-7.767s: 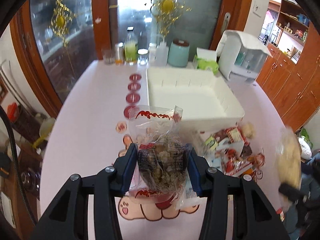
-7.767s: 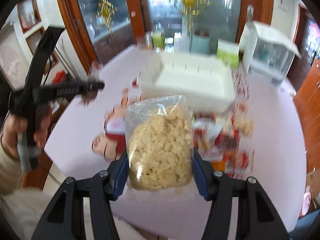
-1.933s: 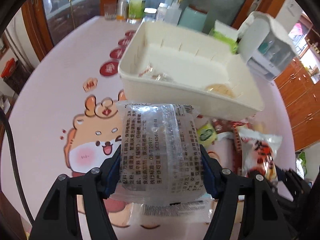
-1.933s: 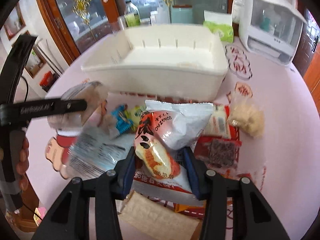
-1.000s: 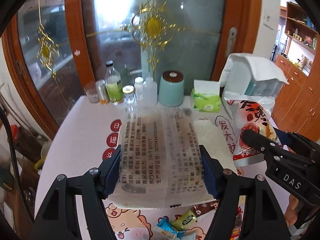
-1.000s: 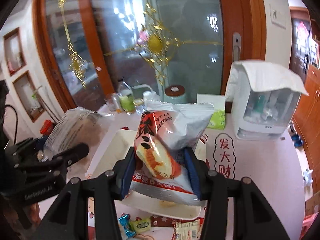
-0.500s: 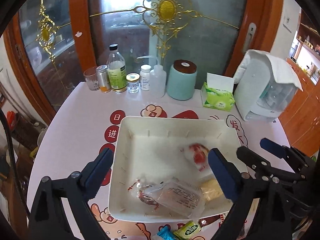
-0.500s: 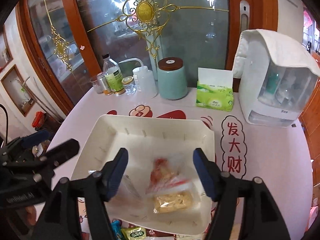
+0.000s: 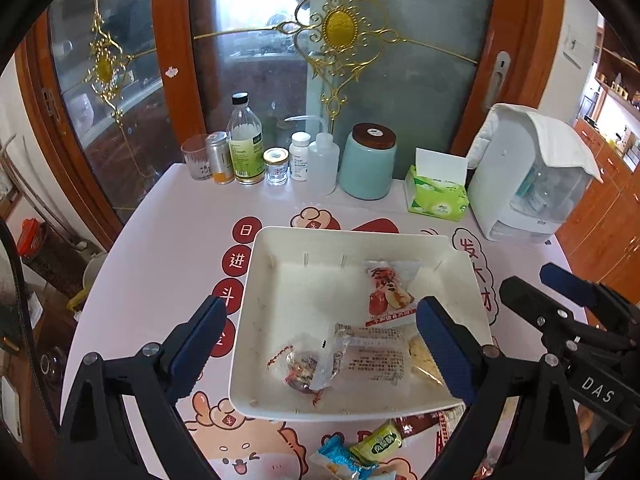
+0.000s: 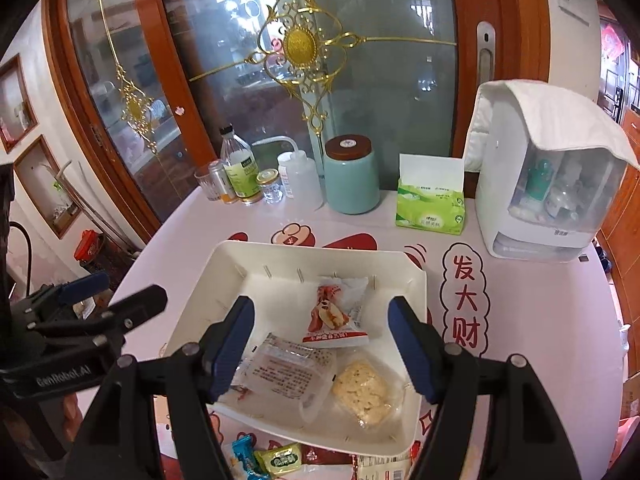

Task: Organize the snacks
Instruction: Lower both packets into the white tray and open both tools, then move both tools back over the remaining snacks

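Observation:
A white bin [image 9: 256,256] [image 10: 224,264] sits on the pink table. In it lie a red-and-white snack pack [image 9: 386,292] [image 10: 336,312], a clear printed pack [image 9: 372,356] [image 10: 288,372], a yellow crumbly cake pack [image 10: 362,390] [image 9: 420,354] and a clear bag with dark bits [image 9: 304,368]. My left gripper [image 9: 320,344] is open and empty above the bin's near part. My right gripper [image 10: 322,344] is open and empty above the bin. Each gripper shows in the other's view, the right one [image 9: 560,300] and the left one [image 10: 120,300].
Loose small snacks lie in front of the bin: a blue wrapper [image 9: 340,460] [image 10: 244,456] and a green one [image 9: 380,442] [image 10: 282,458]. At the table's back stand bottles [image 9: 244,144], a teal jar [image 9: 370,160], a tissue pack [image 9: 436,196] and a white appliance [image 9: 528,176].
Both grippers held packs a second ago and let them go into the bin; both jaws now stand open and empty. Since half a second ago the views have shifted only slightly.

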A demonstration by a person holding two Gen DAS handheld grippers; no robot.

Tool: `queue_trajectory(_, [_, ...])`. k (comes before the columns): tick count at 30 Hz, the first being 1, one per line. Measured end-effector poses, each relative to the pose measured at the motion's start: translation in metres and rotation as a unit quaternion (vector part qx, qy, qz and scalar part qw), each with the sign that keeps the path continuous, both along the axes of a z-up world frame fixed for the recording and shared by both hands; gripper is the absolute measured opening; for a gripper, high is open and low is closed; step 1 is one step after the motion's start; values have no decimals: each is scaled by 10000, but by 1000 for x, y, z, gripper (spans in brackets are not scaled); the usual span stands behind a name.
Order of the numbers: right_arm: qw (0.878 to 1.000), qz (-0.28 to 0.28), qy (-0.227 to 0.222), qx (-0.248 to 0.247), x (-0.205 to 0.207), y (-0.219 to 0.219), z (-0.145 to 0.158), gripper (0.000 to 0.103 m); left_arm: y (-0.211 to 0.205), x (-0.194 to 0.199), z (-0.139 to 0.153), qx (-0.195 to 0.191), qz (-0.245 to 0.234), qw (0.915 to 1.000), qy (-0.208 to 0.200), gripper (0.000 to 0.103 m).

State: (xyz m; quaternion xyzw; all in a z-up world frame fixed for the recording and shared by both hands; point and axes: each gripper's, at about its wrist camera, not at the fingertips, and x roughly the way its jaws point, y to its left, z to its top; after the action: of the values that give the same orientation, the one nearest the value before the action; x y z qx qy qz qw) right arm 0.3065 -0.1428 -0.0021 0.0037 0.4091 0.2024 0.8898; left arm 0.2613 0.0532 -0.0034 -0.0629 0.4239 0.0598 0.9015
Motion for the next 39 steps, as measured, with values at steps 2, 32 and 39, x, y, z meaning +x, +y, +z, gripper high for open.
queue_trajectory(2, [10000,28,-48,1,-5,-1,6,70,-4,-7,4,18,-51,10000,-33,95])
queue_trajectory(32, [9986,518,-53,-131,-111,-77,5,70,-79,-124,-6,172,-567,9982,23,97])
queue_trajectory(39, [9968,559,400,-406,-135,-108,-46,70,-89,-145,-64,110,-1042,9934,476,97])
